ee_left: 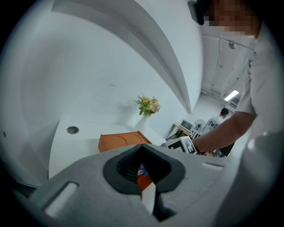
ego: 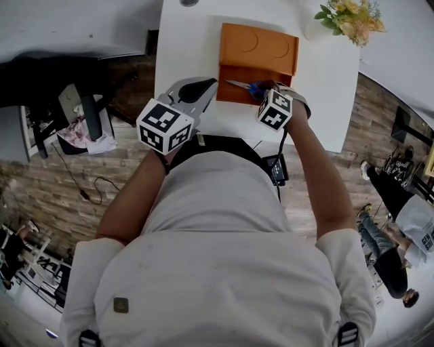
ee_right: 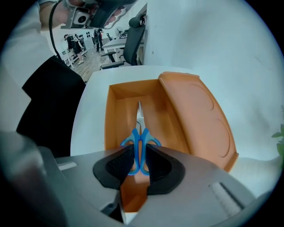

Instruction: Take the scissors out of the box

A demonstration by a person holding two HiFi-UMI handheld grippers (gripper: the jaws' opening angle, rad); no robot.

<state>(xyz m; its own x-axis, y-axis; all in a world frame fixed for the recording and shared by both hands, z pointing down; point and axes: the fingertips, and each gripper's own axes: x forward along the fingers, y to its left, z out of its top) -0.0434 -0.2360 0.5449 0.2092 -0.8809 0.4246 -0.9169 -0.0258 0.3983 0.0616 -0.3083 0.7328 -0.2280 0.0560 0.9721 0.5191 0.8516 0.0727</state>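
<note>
An orange box [ego: 234,93] stands open on the white table [ego: 186,47], its lid [ego: 259,46] tipped back behind it. Blue-handled scissors [ego: 245,86] lie in the box, blades pointing left in the head view. My right gripper [ego: 262,88] points steeply down into the box. In the right gripper view the pads of my right gripper [ee_right: 140,160] are shut on the blue handles of the scissors [ee_right: 140,141], and the blades run away along the box floor [ee_right: 116,116]. My left gripper [ego: 205,86] hovers left of the box, jaws together and empty; it [ee_left: 143,150] faces the box [ee_left: 122,141].
A white vase of flowers [ego: 348,17] stands at the table's far right corner, also seen behind the box as the flowers [ee_left: 148,105]. A round hole [ee_left: 72,130] sits in the tabletop at the back. A dark office chair [ego: 64,85] is left of the table.
</note>
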